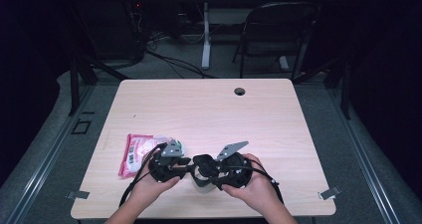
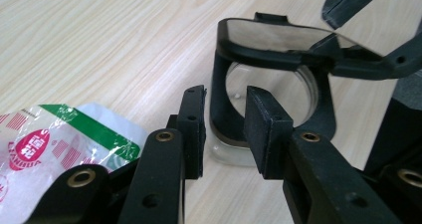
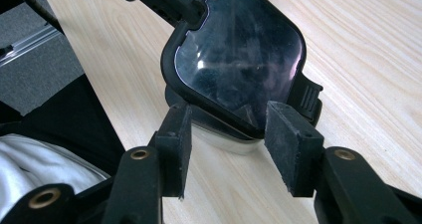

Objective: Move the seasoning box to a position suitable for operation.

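The table (image 1: 209, 109) is a light wood-grain top with rounded corners and a small round cable hole (image 1: 240, 91) near its far edge. Two metal clips (image 1: 78, 194) sit at its near corners — one left, one right. Around it lies grey carpet (image 1: 328, 129), crossed by a metal floor rail (image 1: 45, 169) on the left. Beyond the far edge stands a dark folding chair (image 1: 276, 35) beside the white leg (image 1: 205, 35) of another desk, with black cables (image 1: 169, 59) trailing over the floor. The room behind is dim — black drapes (image 1: 30, 59) close both sides, while the tabletop itself is evenly lit.
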Tool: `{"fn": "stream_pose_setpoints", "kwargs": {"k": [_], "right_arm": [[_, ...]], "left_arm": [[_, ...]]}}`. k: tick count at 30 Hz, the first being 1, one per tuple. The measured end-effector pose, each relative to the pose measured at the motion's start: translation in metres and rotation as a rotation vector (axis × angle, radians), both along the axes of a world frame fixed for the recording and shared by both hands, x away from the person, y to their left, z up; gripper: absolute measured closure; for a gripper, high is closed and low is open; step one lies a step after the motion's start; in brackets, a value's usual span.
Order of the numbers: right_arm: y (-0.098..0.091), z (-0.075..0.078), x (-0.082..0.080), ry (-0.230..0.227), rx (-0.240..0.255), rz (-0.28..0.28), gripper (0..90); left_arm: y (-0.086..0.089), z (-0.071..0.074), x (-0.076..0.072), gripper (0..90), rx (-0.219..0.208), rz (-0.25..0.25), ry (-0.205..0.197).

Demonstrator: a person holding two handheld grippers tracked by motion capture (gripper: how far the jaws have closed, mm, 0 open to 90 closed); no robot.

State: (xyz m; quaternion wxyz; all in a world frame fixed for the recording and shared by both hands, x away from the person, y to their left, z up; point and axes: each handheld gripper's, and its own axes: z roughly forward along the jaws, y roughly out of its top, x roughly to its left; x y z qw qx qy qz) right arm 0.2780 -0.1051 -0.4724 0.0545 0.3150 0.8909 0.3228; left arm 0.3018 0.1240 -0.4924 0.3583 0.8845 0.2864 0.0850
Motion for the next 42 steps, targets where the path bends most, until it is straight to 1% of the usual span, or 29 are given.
{"fn": "stream_pose_setpoints", "kwargs": {"k": [4,5,7,11,12,16,18,19,21,23,26,28,31,33,34,36,37,39,42], "right_arm": [[-0.001,0.001,0.0,0.001,-0.001,0.003,54.4],[-0.002,0.001,0.0,0.002,0.002,0.004,54.6],[-0.002,0.002,0.0,0.0,0.007,0.001,55.1],[-0.003,0.002,0.0,-0.003,0.02,-0.007,56.5],[-0.004,0.003,0.0,-0.002,0.012,-0.002,57.1],[-0.005,0.004,0.001,-0.001,0.031,-0.006,59.7],[-0.006,0.004,0.001,0.0,0.035,-0.008,59.9],[-0.007,0.006,0.001,0.0,0.025,-0.005,60.0],[-0.008,0.006,0.001,-0.003,0.039,-0.013,60.5],[-0.01,0.006,0.001,-0.003,0.041,-0.018,60.7],[-0.013,0.007,0.002,-0.001,0.053,-0.026,61.1],[-0.014,0.008,0.001,-0.003,0.051,-0.033,61.4],[-0.015,0.008,0.001,-0.006,0.062,-0.04,61.9],[-0.017,0.009,0.001,-0.007,0.055,-0.04,61.9],[-0.018,0.009,0.001,-0.007,0.063,-0.046,61.9],[-0.021,0.011,0.002,-0.01,0.063,-0.053,62.1],[-0.022,0.011,0.002,-0.012,0.072,-0.06,62.5],[-0.025,0.012,0.002,-0.014,0.075,-0.067,63.7],[-0.029,0.013,0.003,-0.01,0.091,-0.075,68.0]], "left_arm": [[0.0,-0.005,0.002,68.9,0.005,0.006,0.012],[0.0,-0.005,0.002,69.2,-0.005,0.005,0.014],[0.001,-0.006,0.003,70.3,-0.014,0.002,0.021],[0.001,-0.006,0.002,73.7,-0.018,-0.008,0.023],[0.001,-0.006,0.002,74.6,-0.019,-0.01,0.024],[0.001,-0.006,0.002,76.9,-0.02,-0.016,0.026],[0.001,-0.006,0.002,77.0,-0.02,-0.017,0.026],[0.001,-0.006,0.002,77.0,-0.021,-0.017,0.027],[0.001,-0.006,0.003,77.0,-0.024,-0.015,0.03],[0.0,-0.006,0.002,76.2,-0.035,-0.016,0.041],[-0.007,-0.006,0.0,72.8,-0.009,-0.01,0.001],[-0.009,-0.006,-0.001,72.6,-0.003,-0.009,-0.008],[-0.008,-0.007,0.001,72.4,-0.016,-0.008,0.003],[-0.006,-0.008,0.002,72.1,-0.036,-0.002,0.019],[-0.006,-0.008,0.002,71.9,-0.037,-0.001,0.02],[-0.006,-0.008,0.003,72.0,-0.039,-0.002,0.017],[-0.007,-0.008,0.003,72.0,-0.039,-0.002,0.017],[-0.007,-0.008,0.003,72.3,-0.039,-0.004,0.018],[-0.006,-0.008,0.003,72.4,-0.041,-0.007,0.019]]}}
